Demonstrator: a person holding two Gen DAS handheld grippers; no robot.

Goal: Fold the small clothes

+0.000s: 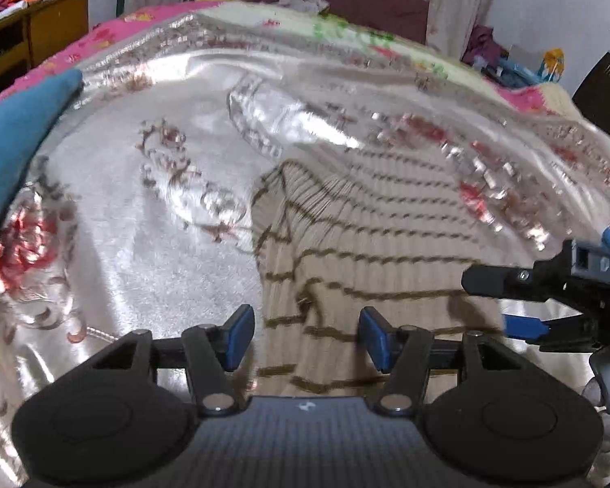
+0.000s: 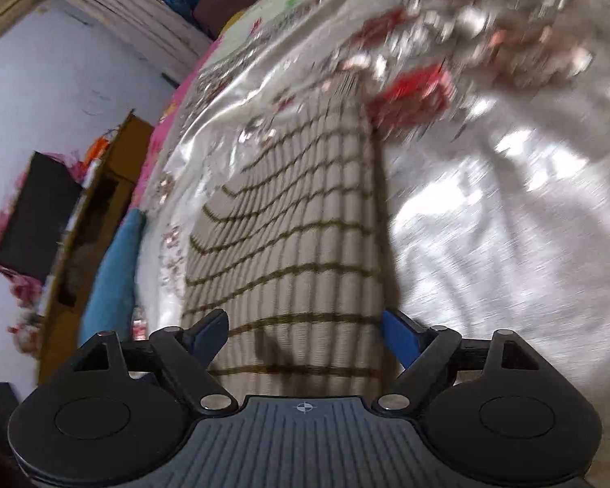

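A beige ribbed knit garment with thin olive stripes [image 1: 370, 244] lies flat on a shiny silver bedspread [image 1: 150, 219]. My left gripper [image 1: 305, 337] is open, low over the garment's near edge, its blue pads [image 1: 240, 335] on either side of a fold. My right gripper [image 1: 504, 305] enters the left wrist view from the right, open over the garment's right edge. In the right wrist view the garment [image 2: 297, 236] stretches away and my right gripper [image 2: 305, 335] is open and empty above its near end. Both views are blurred.
A blue cushion [image 1: 16, 138] lies at the bed's left side, also in the right wrist view [image 2: 114, 276]. A wooden cabinet [image 1: 32, 28] stands beyond the bed on the left. A pink and cream floral blanket [image 1: 264, 20] covers the far bed. Clutter [image 1: 508, 61] sits at the far right.
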